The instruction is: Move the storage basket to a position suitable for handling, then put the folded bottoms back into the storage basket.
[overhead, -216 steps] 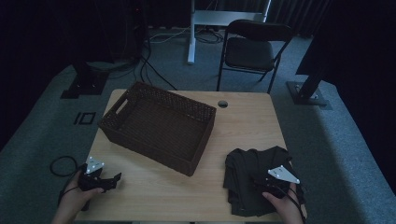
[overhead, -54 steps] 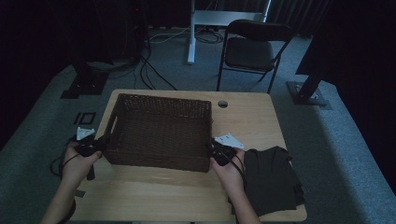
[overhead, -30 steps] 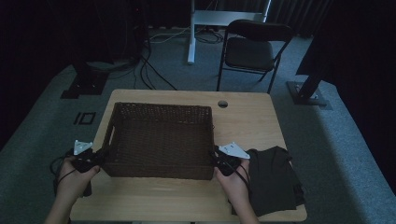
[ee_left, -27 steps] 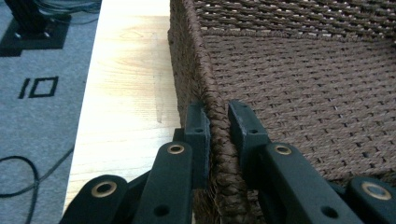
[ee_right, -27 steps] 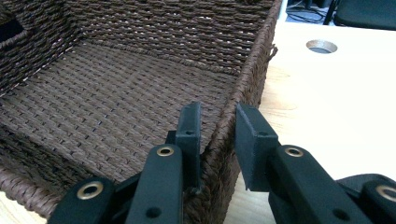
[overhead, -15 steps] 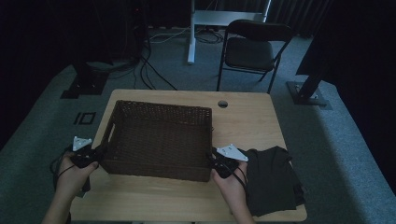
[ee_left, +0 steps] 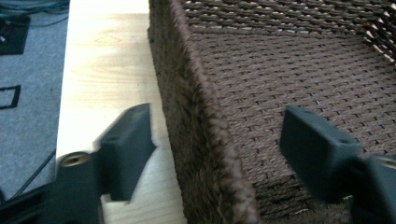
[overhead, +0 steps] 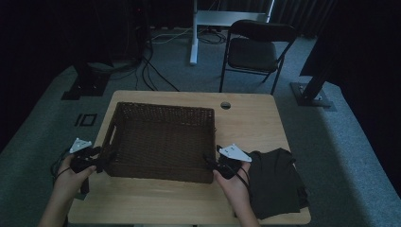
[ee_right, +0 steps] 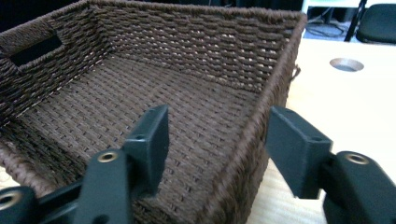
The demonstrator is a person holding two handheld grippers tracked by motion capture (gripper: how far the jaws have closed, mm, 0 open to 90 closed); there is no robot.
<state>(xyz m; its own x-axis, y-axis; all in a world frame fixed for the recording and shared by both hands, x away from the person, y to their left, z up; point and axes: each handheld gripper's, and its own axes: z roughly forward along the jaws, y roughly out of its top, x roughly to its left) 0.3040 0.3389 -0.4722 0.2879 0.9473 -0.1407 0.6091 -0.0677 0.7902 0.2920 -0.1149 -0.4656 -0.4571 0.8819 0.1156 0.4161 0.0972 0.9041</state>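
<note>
High view: basket (overhead: 161, 137) sits between left gripper (overhead: 94, 160) and right gripper (overhead: 211, 164) (jaws just opened, straddling its walls, gripping nothing).

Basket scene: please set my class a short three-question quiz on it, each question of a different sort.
1. True or false: the left gripper has its jaws open astride the wall of the basket.
2. What lies on the table beside the right gripper? A) dark cloth B) a mug C) a book
3. What is inside the basket?

Key: 1 true. 2 A, the dark cloth. 3 Nothing; it is empty.
</note>
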